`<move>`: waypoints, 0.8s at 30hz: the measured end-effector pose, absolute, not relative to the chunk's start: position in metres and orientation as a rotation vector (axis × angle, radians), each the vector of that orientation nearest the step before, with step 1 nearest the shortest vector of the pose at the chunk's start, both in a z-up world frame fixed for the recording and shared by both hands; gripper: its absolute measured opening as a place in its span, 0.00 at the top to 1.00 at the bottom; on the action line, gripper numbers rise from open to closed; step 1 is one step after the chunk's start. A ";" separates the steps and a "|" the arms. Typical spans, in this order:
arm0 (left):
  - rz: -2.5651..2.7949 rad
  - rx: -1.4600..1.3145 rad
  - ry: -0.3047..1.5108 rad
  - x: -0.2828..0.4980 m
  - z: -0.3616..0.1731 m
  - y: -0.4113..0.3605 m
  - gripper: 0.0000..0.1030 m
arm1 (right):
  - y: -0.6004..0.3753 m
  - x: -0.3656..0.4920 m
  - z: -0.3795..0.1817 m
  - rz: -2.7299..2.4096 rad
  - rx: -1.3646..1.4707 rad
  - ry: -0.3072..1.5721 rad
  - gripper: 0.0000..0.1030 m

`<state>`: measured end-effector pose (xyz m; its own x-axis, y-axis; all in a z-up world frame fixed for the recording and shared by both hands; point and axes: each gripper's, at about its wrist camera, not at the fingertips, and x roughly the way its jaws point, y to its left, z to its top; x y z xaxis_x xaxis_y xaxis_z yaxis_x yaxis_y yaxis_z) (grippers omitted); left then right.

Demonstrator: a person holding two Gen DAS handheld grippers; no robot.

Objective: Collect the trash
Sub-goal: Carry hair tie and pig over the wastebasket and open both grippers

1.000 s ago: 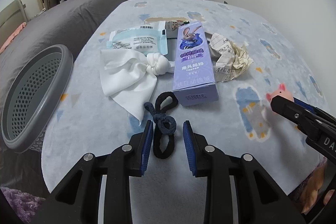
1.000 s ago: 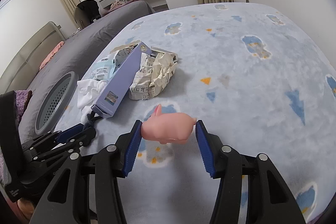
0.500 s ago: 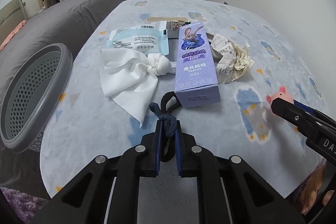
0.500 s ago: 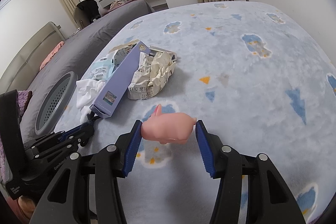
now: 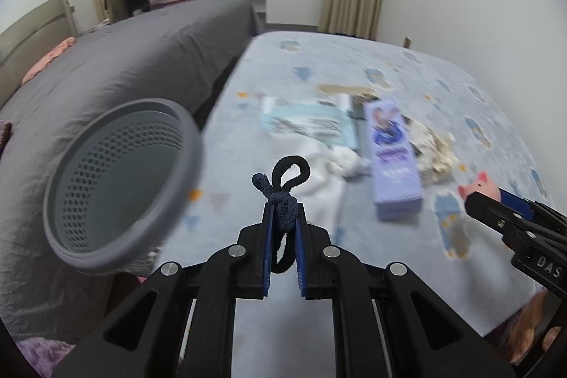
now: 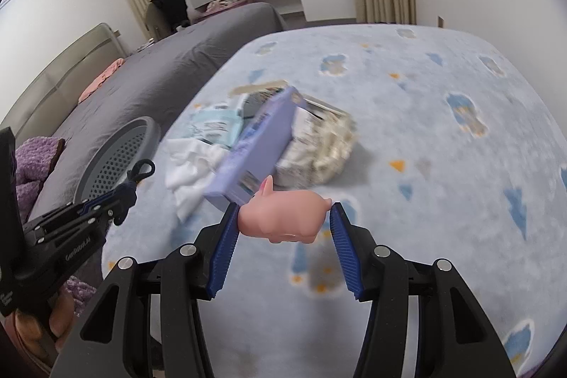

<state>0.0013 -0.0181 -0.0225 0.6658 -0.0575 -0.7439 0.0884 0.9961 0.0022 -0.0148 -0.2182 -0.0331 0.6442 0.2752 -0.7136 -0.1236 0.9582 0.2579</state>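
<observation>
A round grey perforated plastic basket (image 5: 117,186) stands at the left edge of a pale blue patterned blanket (image 5: 407,87), between it and a dark grey bed cover (image 5: 141,52) further left. On the blanket lie, left to right, a crumpled white cloth (image 5: 326,179) with a flat pale blue printed packet (image 5: 308,123) behind it, a long lilac cardboard box (image 5: 393,162), and crumpled cream paper (image 5: 436,154). The left gripper (image 5: 283,218), nipping knotted dark hair ties (image 5: 285,193), is before the cloth and right of the basket; the right gripper (image 6: 283,225), pinching a small pink rubber pig (image 6: 283,218), is before and to the right of the box.
</observation>
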 end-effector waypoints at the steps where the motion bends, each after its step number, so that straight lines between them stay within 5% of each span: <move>1: -0.059 0.041 0.829 0.005 -0.019 -0.009 0.89 | -0.211 -0.011 -0.030 0.242 0.186 0.836 0.51; 10: 0.130 0.031 0.757 0.043 0.004 0.073 0.89 | -0.126 0.036 -0.007 0.405 0.113 0.802 0.51; 24: 0.276 -0.064 0.862 0.067 -0.037 0.162 0.89 | 0.001 0.104 -0.024 0.607 0.006 0.853 0.51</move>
<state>0.0669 0.1623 -0.0367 0.6177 0.2141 -0.7567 -0.2656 0.9625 0.0555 0.1037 0.0015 -0.0237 0.5005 0.5039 -0.7040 -0.4995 0.8322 0.2405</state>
